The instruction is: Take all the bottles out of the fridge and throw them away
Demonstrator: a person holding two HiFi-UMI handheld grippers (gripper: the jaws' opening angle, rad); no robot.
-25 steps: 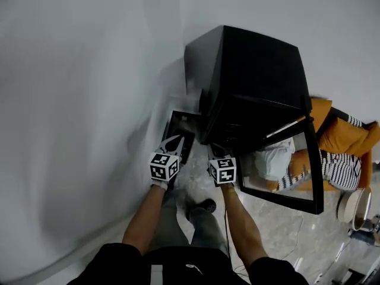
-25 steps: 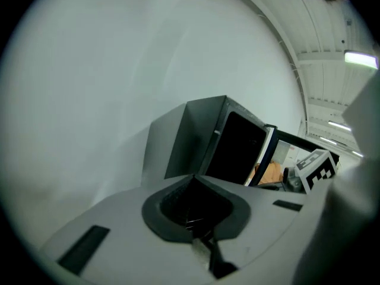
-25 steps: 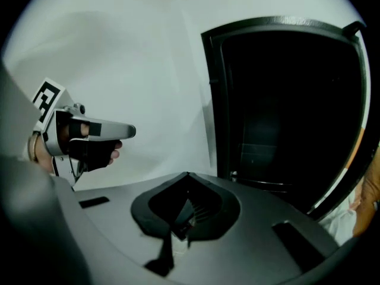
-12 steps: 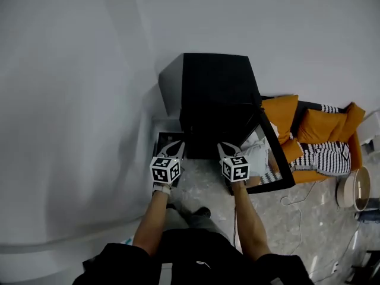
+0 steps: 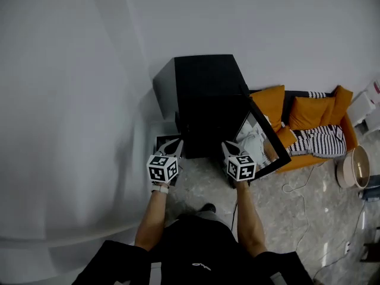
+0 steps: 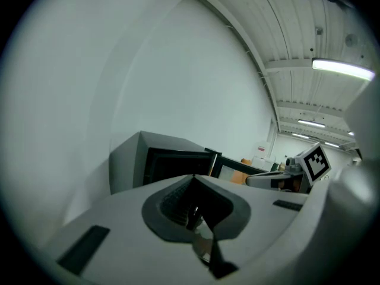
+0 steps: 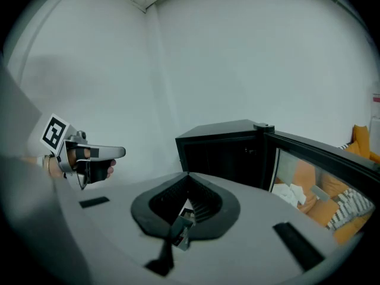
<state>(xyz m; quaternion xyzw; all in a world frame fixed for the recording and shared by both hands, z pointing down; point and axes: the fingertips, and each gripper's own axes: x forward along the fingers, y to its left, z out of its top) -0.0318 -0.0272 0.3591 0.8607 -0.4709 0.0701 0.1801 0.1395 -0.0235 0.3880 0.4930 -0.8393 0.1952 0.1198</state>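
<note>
Black mini fridge in the middle of the head view, back against the white wall. Stands on a pale stone floor. Glass door wide open, swung out to the right of the frame. Too dark inside the fridge to show any bottle.

Left gripper just below the fridge, a little left of the middle. Points up the frame at the fridge. Jaws pressed together into one tip, with nothing in between.

Right gripper beside it, a little right of the middle, close to the lower edge of the open door. Jaws pressed together too. Holds nothing. In its own view, open fridge in the middle and right, with the other gripper far over at the left edge.

Small flat black thing on the floor at the lower left corner of the fridge, partly behind the left gripper. Cannot tell what it is.

Orange sofa at the right of the head view, past the door. Black and white striped cloth on it. Something white and crumpled seen through the door glass. Round pale tub on the floor at the far right edge.
</note>
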